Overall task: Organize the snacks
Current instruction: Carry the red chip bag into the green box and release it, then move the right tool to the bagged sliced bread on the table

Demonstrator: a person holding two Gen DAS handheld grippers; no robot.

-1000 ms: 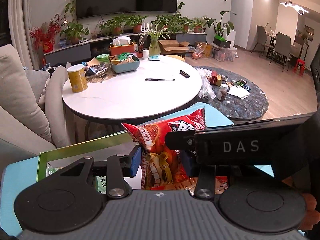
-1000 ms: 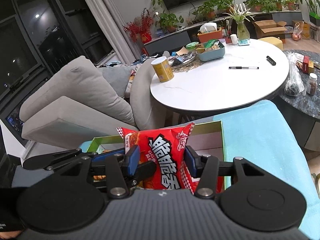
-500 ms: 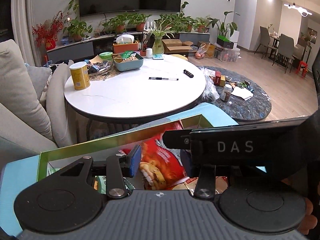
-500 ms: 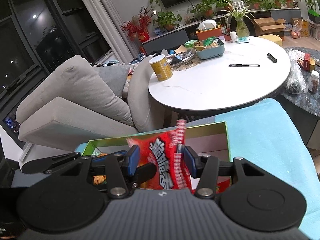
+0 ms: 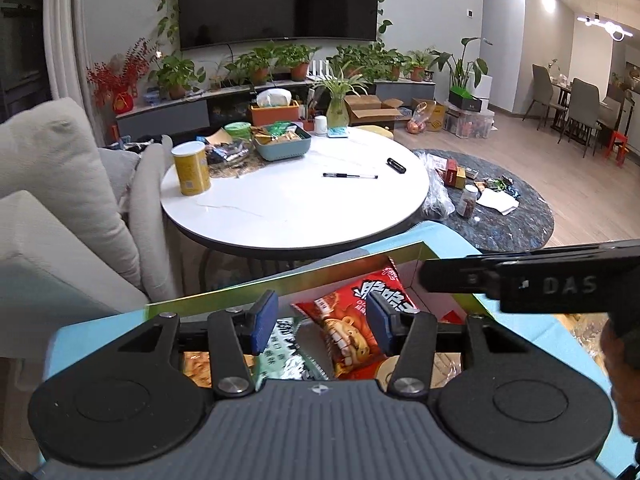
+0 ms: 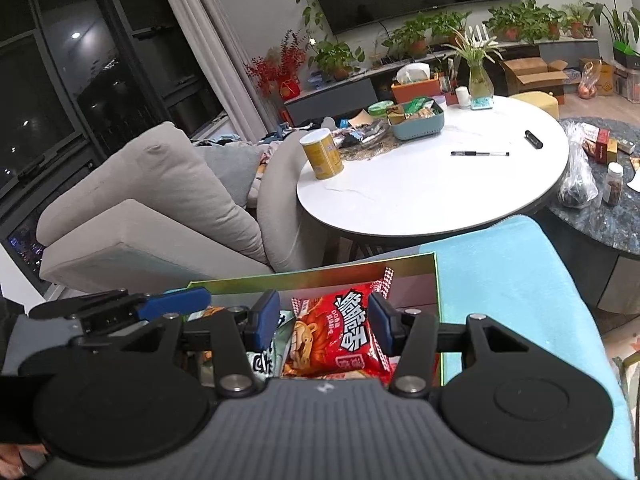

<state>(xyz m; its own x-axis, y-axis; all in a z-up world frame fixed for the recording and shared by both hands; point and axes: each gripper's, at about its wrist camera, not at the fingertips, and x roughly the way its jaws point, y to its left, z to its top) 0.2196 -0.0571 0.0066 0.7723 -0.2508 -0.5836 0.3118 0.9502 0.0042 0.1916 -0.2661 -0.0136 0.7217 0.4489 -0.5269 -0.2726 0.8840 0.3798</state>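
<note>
The red snack bag (image 5: pixel 352 320) lies inside the green-rimmed box (image 5: pixel 280 286), leaning against the box's far right corner, with a green-and-white packet (image 5: pixel 288 356) beside it toward the box's left. The box sits on a light blue cloth (image 6: pixel 508 280), nearer than the round white counter (image 5: pixel 296 204).

The left gripper (image 5: pixel 322 322) hovers over the box; its fingers are parting, and the red bag sits below and between them with no pad pressing on it. The right gripper (image 6: pixel 322 320) also hangs over the box with its fingers apart, the bag showing in the gap but seemingly unpinched.

The step appears to be the release of the bag into the box. To do it well, both grippers should probably let the fingers spread fully before lifting, then rise straight above the box so no pad drags the crinkly film back out. The bag's raised top corner could catch a finger, so clearing upward rather than sideways across the box looks safer.
</note>
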